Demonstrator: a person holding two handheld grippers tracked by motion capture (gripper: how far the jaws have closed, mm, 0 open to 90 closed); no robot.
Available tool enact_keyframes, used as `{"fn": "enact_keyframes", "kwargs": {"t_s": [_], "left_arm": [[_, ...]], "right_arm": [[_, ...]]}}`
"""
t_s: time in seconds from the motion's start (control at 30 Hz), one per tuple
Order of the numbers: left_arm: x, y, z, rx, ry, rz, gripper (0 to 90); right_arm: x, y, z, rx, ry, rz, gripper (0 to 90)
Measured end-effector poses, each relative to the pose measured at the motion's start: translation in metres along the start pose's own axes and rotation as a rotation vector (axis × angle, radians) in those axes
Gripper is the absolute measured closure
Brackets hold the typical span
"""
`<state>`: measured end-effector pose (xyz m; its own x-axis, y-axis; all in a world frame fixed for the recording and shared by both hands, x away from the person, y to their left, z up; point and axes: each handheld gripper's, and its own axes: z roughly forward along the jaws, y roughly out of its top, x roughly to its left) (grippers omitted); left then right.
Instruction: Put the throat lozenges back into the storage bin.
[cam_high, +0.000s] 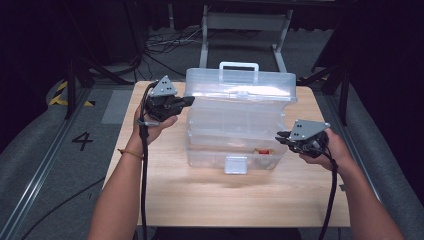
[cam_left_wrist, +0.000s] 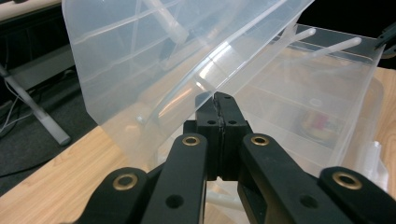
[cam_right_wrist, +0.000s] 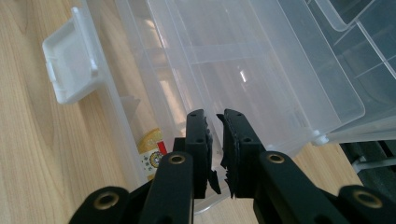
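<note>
A clear plastic tool box (cam_high: 200, 150) stands open in the middle of the wooden table (cam_high: 165, 190), its lid (cam_high: 240, 87) tilted up with the handle (cam_high: 239, 65) at the top. My left gripper (cam_high: 189, 101) is at the lid's left end; in the left gripper view its jaws (cam_left_wrist: 217, 99) are pressed together on the lid's edge (cam_left_wrist: 177, 56). My right gripper (cam_high: 281, 136) is at the box's right wall, its jaws (cam_right_wrist: 215, 116) nearly together over the rim. A small red and yellow item (cam_right_wrist: 152, 156) lies in the box's bottom.
A clear divided tray (cam_right_wrist: 261, 70) sits raised inside the box. The white latch (cam_high: 235, 164) hangs off the box's front wall. Cables lie on the grey floor (cam_high: 165, 45) behind the table, by a metal frame (cam_high: 245, 22).
</note>
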<state>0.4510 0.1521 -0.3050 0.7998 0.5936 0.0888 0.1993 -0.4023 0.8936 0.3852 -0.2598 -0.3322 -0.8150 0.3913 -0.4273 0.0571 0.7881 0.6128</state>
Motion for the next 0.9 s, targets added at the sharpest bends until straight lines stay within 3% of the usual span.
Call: {"fn": "enact_keyframes", "kwargs": {"t_s": [0.3, 0.77, 0.9], "left_arm": [[-0.009, -0.006, -0.003, 0.035, 0.014, 0.021, 90.0], [-0.018, -0.017, -0.007, 0.049, -0.015, 0.045, 90.0], [-0.02, -0.02, -0.007, 0.049, -0.02, 0.047, 90.0]], "right_arm": [[0.002, -0.006, -0.005, -0.015, 0.002, 0.011, 83.3], [0.0, -0.02, -0.014, -0.015, -0.01, 0.046, 85.0], [-0.001, -0.031, -0.016, -0.004, -0.018, 0.072, 85.0]]}}
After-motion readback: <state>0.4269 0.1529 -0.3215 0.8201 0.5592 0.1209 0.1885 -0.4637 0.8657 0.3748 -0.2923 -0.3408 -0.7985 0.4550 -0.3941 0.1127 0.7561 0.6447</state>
